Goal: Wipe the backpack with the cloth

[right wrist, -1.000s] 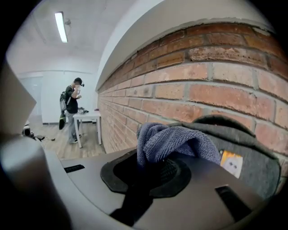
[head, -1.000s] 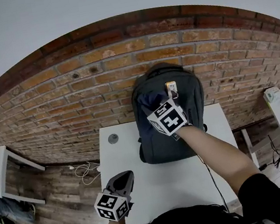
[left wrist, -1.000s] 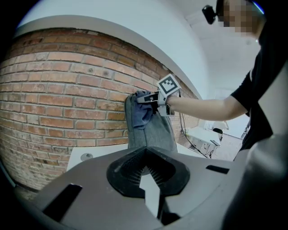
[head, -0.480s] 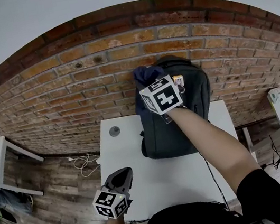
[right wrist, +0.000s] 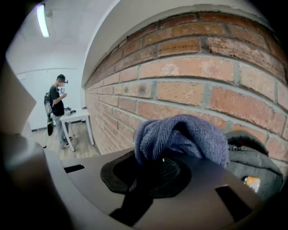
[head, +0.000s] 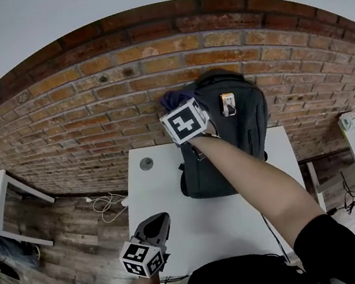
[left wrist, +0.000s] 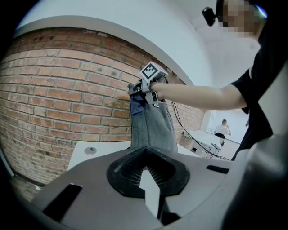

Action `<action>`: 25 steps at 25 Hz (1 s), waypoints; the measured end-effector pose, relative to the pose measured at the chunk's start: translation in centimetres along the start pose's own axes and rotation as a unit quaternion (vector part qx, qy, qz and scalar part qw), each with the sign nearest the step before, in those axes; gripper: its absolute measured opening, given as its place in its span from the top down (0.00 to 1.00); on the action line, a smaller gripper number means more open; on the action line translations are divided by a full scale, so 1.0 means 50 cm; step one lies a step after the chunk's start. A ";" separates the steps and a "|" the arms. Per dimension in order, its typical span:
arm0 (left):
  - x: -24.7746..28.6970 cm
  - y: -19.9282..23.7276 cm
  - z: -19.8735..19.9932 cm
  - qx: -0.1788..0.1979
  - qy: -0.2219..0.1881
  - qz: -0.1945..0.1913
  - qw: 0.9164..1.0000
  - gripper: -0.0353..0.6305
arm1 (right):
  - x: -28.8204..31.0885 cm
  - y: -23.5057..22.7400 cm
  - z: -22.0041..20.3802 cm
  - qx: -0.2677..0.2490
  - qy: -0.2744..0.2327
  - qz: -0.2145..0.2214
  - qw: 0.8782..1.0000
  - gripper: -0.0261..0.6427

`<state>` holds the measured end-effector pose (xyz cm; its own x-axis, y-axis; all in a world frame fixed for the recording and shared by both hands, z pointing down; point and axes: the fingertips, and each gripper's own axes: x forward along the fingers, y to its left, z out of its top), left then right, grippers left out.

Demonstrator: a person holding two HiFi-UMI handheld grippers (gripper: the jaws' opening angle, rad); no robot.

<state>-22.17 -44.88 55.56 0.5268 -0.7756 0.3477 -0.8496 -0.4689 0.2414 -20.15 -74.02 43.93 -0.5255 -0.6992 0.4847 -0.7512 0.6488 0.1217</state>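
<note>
A dark grey backpack [head: 227, 136] stands upright on the white table [head: 177, 219], leaning against the brick wall. My right gripper [head: 178, 107] is at the backpack's upper left corner, shut on a bunched blue-purple cloth [head: 173, 99] that presses against the bag's top edge. In the right gripper view the cloth [right wrist: 184, 134] bulges out of the right gripper [right wrist: 162, 164], with the backpack [right wrist: 252, 157] just beyond. My left gripper [head: 151, 229] hovers low over the table's front left, shut and holding nothing. From the left gripper view I see the backpack [left wrist: 153, 126] and the cloth [left wrist: 136, 102].
A round grey grommet [head: 146, 164] sits in the table's far left corner. The brick wall [head: 92, 119] is right behind the bag. Cables [head: 109, 214] lie on the wooden floor at the left. A person [right wrist: 56, 108] stands by a small white table far off.
My right gripper has carried the cloth up and to the left, from the backpack's front to its upper left corner. The left gripper has hardly moved.
</note>
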 end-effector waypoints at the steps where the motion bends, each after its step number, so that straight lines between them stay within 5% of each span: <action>1: -0.006 -0.002 -0.002 -0.002 -0.001 0.001 1.000 0.98 | 0.005 0.010 -0.013 -0.002 0.010 0.002 1.000 0.87; 14: -0.107 0.015 -0.037 -0.015 -0.005 0.030 0.999 0.98 | 0.029 0.134 -0.189 -0.011 0.106 0.015 0.994 0.87; 25: -0.152 0.018 -0.051 0.006 0.003 0.010 1.000 0.98 | -0.002 0.214 -0.353 -0.035 0.142 0.004 0.989 0.87</action>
<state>-26.86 -38.35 55.44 0.5100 -0.7819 0.3585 -0.8601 -0.4581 0.2243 -21.09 -61.72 60.46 -0.3899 -0.5875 0.7091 -0.7131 0.6798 0.1712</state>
